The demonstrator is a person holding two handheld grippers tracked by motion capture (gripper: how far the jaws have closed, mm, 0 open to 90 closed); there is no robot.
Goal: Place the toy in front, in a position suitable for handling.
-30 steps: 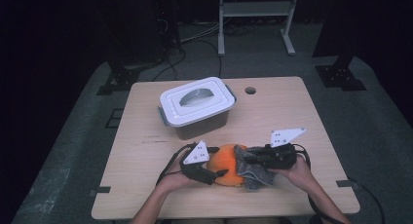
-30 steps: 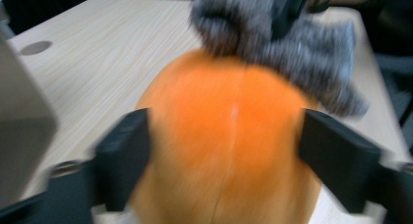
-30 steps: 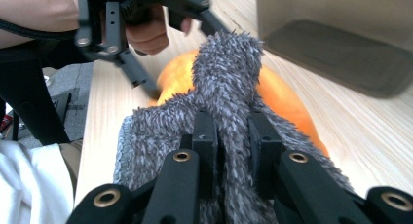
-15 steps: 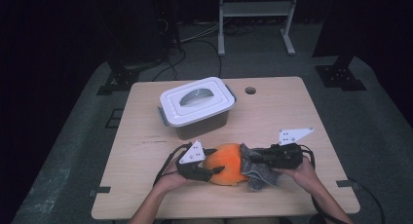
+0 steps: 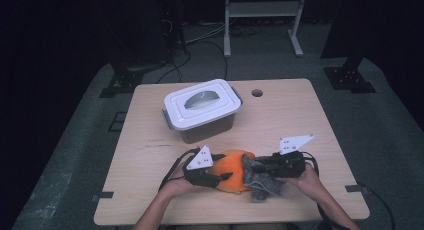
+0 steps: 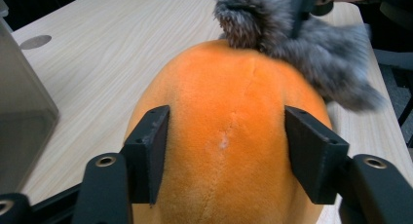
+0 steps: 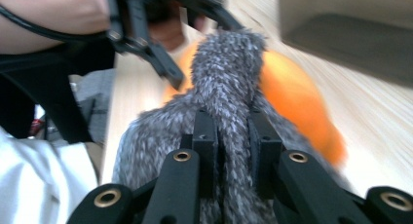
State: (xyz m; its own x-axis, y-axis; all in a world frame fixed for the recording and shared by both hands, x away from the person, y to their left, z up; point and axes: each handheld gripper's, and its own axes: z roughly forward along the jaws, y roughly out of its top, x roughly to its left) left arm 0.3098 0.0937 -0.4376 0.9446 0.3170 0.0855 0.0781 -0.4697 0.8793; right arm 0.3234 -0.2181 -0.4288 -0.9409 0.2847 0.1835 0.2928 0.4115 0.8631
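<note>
Two claws now grip one toy.
Left gripper [image 6: 226, 158] has just been closing, clasping the round orange plush body [image 6: 229, 131]; right gripper [image 7: 233, 136], clenched, pinches its grey furry tail [image 7: 229, 83], ready for lifting.

Two hand-held grippers, black throughout, each topped by a pale three-cornered plate.

The left gripper [image 5: 226, 176] and right gripper [image 5: 251, 166] have flat rectangular black jaws fixed to rounded arms with brass-ringed screw holes; black cables trail from both, and the person's forearms are bare, a white garment at the waist.
</note>
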